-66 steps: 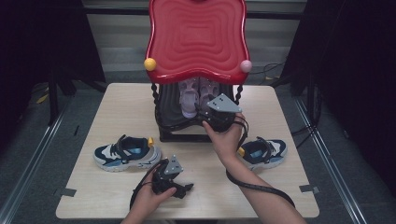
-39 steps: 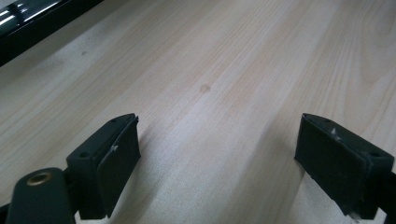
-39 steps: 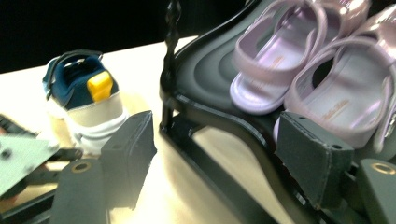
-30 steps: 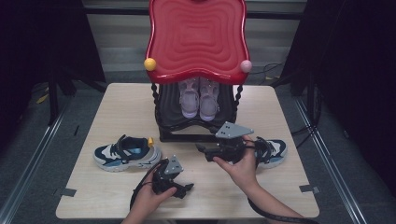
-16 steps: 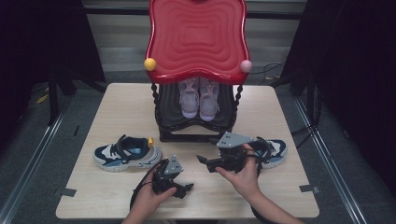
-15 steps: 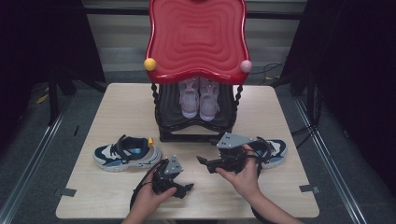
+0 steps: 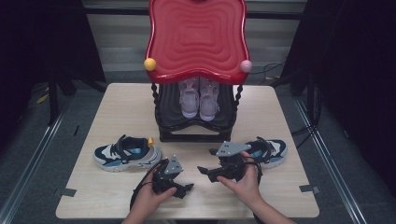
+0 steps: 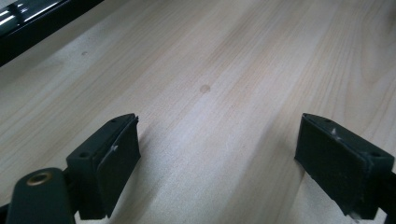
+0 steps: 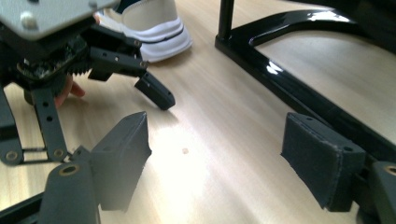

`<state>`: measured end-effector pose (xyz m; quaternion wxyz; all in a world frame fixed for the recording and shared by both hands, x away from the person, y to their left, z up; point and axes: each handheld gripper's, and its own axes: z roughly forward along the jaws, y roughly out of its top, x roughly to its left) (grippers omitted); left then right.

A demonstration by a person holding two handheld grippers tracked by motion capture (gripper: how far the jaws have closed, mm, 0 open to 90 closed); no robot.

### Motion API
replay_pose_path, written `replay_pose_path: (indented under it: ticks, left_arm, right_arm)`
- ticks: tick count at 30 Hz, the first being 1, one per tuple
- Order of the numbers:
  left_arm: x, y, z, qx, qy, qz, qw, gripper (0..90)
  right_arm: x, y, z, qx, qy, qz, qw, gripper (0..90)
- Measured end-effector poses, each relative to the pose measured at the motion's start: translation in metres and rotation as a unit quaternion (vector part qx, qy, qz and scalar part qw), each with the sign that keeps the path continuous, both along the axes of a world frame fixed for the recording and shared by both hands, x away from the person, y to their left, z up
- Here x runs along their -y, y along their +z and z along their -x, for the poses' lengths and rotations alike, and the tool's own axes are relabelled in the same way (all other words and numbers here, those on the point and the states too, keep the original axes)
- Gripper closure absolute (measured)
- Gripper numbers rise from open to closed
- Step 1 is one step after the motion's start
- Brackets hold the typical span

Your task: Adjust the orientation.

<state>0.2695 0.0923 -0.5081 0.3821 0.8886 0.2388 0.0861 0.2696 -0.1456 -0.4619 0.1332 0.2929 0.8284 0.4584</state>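
Both grippers sit low over the front half of the wooden table (image 7: pixel 116 107), each in one of the person's hands, and neither holds anything. The left gripper (image 7: pixel 186 188) rests near the front edge, its jaws spread wide over bare wood in the left gripper view (image 8: pixel 219 163), nothing between the pads. The right gripper (image 7: pixel 205 171) lies just to its right, jaws pointing left toward the other tool; in the right gripper view (image 9: pixel 215 158) its jaws also stand apart over empty tabletop, with the left gripper's black fingers (image 9: pixel 156 93) close ahead.

A navy and white sneaker (image 7: pixel 126 152) lies on its sole to the left of the left hand (image 7: pixel 149 200), toe pointing left, its white sole (image 9: pixel 161 35) visible in the right gripper view. Its mate (image 7: pixel 271 150) lies behind the right hand (image 7: pixel 245 184), just beside the gripper's grey plate. A black shoe rack (image 7: pixel 196 126) with a red wavy top stands at the table's centre, a pair of pale lilac sneakers (image 7: pixel 199 95) on its shelf; the rack's glossy base bar (image 9: pixel 299 93) runs just beyond the right jaw
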Motion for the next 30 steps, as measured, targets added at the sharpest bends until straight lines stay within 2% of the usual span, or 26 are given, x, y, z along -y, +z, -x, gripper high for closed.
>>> replay_pose_path:
  ticks: [6, 19, 24, 30]
  left_arm:
    - [0.000, 0.000, 0.000, 0.000, 0.000, 0.000, 1.0000, 13.1]
    - [0.000, 0.000, 0.000, 0.000, 0.000, 0.000, 1.0000, 13.1]
    - [0.000, 0.000, 0.000, 0.000, 0.000, 0.000, 1.0000, 13.2]
    - [0.000, 0.000, 0.000, -0.001, -0.001, 0.001, 1.0000, 13.1]
  right_arm:
    - [0.001, -0.007, 0.003, -0.018, 0.013, 0.009, 0.9997, 21.3]
    - [0.017, -0.017, 0.010, -0.038, 0.034, 0.021, 0.9984, 17.0]
    - [0.023, -0.020, 0.015, -0.039, 0.055, 0.041, 0.9968, 14.9]
    - [0.030, -0.027, 0.017, -0.049, 0.066, 0.052, 0.9953, 15.0]
